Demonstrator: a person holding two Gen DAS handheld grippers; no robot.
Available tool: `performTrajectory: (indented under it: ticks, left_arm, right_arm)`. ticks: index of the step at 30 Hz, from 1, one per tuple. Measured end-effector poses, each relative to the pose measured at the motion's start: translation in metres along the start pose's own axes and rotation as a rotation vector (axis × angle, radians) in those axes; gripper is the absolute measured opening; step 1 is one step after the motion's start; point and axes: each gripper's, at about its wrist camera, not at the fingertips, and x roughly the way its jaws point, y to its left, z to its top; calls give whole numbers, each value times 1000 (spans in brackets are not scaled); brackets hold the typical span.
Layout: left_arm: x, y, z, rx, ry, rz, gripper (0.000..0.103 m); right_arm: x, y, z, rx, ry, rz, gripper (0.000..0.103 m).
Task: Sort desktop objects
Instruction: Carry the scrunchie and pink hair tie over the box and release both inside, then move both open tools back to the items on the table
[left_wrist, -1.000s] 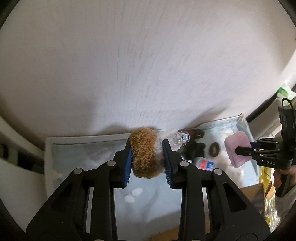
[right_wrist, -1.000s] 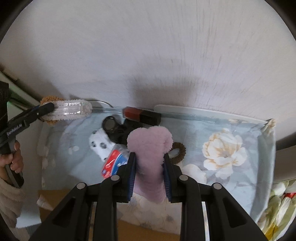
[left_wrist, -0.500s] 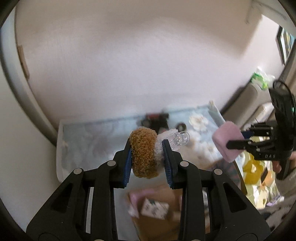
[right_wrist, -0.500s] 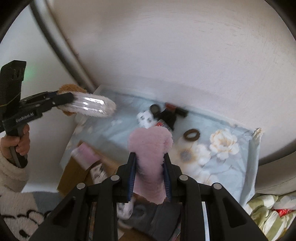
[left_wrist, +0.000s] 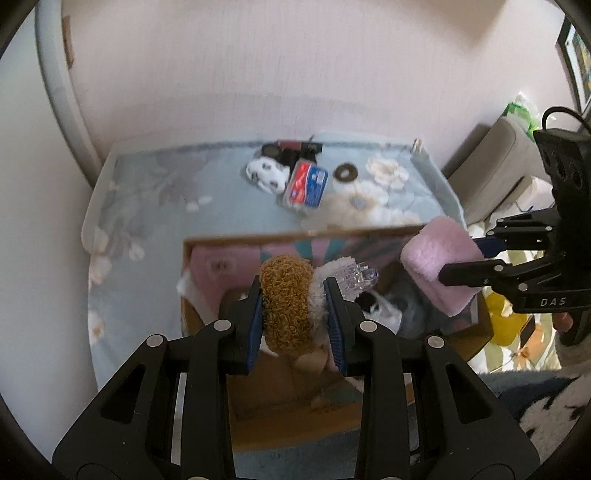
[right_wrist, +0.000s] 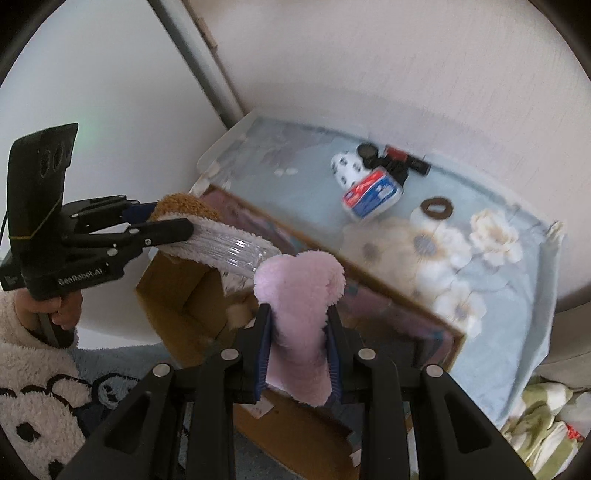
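Above the open cardboard box (left_wrist: 295, 398), the left tool (left_wrist: 294, 306) clamps a curly brown-and-white fuzzy clip (left_wrist: 286, 306) with clear ridged plastic teeth; beside it the right tool (right_wrist: 297, 345) pinches a soft pink plush pad (right_wrist: 299, 295), both angled steeply down at the box

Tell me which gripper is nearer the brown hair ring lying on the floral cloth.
Right, as far as the views show. The right gripper, clamping a pink fuzzy item, hangs over the cardboard box on the side toward the brown hair ring. The left gripper holds its fuzzy clip farther away.
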Motion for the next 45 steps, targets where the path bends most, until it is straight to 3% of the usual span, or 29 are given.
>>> performTrajectory:
  ticks: [16, 18, 19, 21, 22, 23, 26, 45]
  left_arm:
    - [12, -9, -23, -17, 50, 66, 29]
    - [16, -6, -23, -42, 79, 62, 35]
    - [18, -3, -23, -58, 90, 59, 40]
    - [19, 3, -22, -93, 95, 48, 73]
    - [18, 4, -22, -98, 92, 52, 103]
    - [14, 5, -21, -102, 69, 63, 103]
    - [7, 8, -16, -103, 45, 63, 103]
    - [1, 12, 9, -26, 19, 68, 103]
  right_arm:
    - [3, -3, -22, -15, 36, 40, 25]
    - [5, -4, -23, -10, 46, 46, 33]
    - [7, -5, -23, -8, 55, 46, 38]
    - [10, -5, -23, 0, 78, 39, 61]
    - [12, -6, -23, 5, 86, 34, 65]
    - [11, -7, -23, 9, 85, 27, 73]
    - [5, -11, -22, 25, 55, 10, 78]
    - [-7, -23, -12, 97, -5, -23, 78]
